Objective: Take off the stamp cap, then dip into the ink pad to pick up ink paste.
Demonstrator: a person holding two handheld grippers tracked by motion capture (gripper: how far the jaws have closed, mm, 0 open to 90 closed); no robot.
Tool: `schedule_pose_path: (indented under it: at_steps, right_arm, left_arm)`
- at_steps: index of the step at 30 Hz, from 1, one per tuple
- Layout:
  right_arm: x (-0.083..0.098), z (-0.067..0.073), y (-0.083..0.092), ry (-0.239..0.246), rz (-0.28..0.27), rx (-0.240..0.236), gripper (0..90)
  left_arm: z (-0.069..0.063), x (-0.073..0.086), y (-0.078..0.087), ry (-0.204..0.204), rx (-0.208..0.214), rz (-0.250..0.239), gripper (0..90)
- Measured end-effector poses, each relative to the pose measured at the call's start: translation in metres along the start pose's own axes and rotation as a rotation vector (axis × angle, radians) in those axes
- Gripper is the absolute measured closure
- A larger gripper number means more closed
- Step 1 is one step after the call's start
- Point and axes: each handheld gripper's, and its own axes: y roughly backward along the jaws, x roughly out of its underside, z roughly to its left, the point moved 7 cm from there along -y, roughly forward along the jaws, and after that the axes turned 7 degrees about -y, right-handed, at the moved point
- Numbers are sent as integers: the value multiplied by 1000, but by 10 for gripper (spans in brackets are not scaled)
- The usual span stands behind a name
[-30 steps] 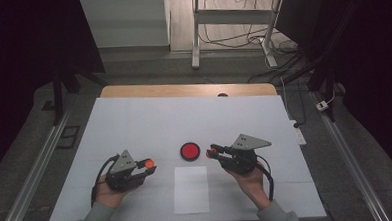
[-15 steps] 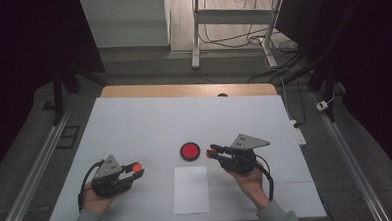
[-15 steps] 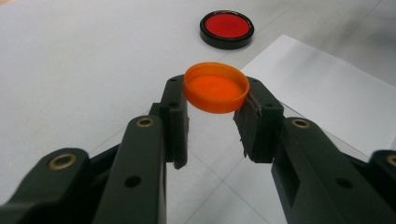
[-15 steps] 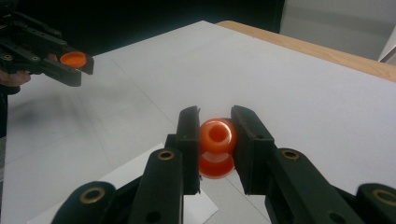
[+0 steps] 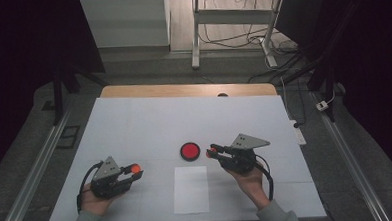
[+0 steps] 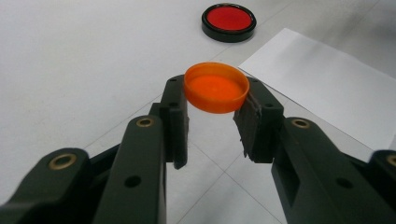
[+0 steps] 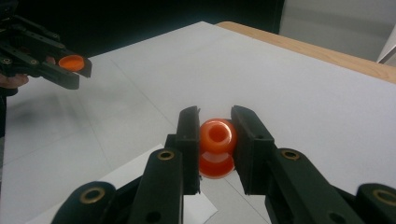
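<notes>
Orange cap (image 6: 216, 87) is pinched in the left tongs (image 5: 131, 172), lower left of the high view. Right tongs (image 5: 213, 152) are clamped on an orange bottle (image 7: 216, 147), right beside the red disc (image 5: 190, 151) mid-table (image 5: 149, 122), above a white sheet (image 5: 191, 189).

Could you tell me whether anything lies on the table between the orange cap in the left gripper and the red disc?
Nothing visible does. In the left gripper view, the orange cap sits clamped between the jaws of the left gripper, and bare white table runs up to the red disc. The white paper sheet lies off to the side.
</notes>
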Motion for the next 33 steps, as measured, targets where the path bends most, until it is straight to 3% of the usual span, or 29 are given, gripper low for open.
schedule_pose_path:
  at_steps: [19, 33]
  right_arm:
    - [-10, 1, -8, 6, -17, -5, 729]
    - [-9, -5, -25, -10, 20, -3, 728]
  left_arm:
    - [0, 2, -4, -1, 1, 12, 649]
    - [-2, 2, -6, -5, 7, 16, 649]
